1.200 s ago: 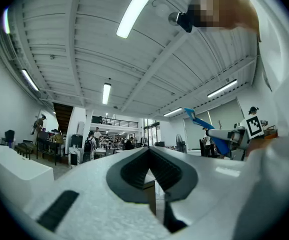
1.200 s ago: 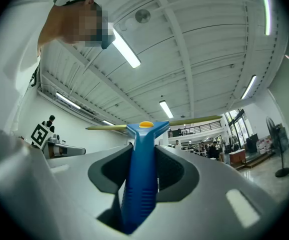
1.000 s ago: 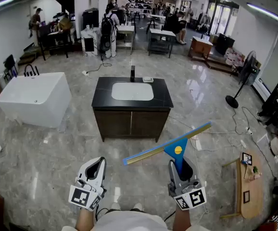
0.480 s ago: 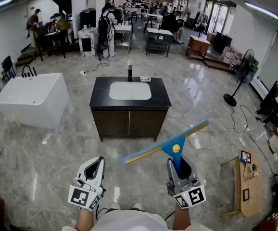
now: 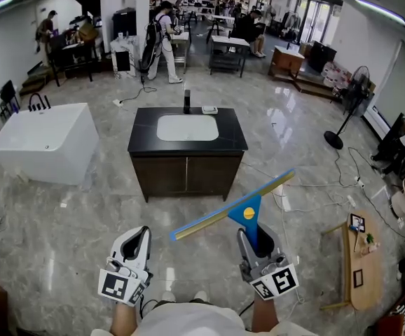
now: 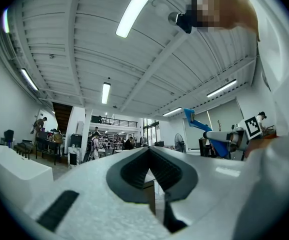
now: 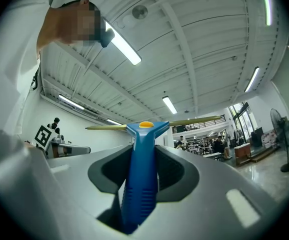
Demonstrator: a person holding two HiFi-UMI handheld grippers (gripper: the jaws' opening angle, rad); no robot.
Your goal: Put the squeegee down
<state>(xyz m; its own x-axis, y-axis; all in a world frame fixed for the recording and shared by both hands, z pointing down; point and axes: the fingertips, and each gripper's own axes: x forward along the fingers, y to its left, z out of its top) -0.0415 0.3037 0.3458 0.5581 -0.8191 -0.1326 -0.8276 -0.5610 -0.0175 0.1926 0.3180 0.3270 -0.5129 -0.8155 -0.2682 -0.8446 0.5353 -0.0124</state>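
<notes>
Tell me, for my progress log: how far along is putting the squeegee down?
Nothing looks done yet. In hand: the right gripper is clamped on the blue handle of the squeegee, with the blade up in the air, short of the sink cabinet. The left gripper holds nothing. Left to do: bring the squeegee to a surface, lower it and open the jaws.

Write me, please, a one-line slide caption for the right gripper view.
The right claw, shut on the blue handle of the squeegee, holds its blade crosswise beneath a strip-lit ceiling.
</notes>
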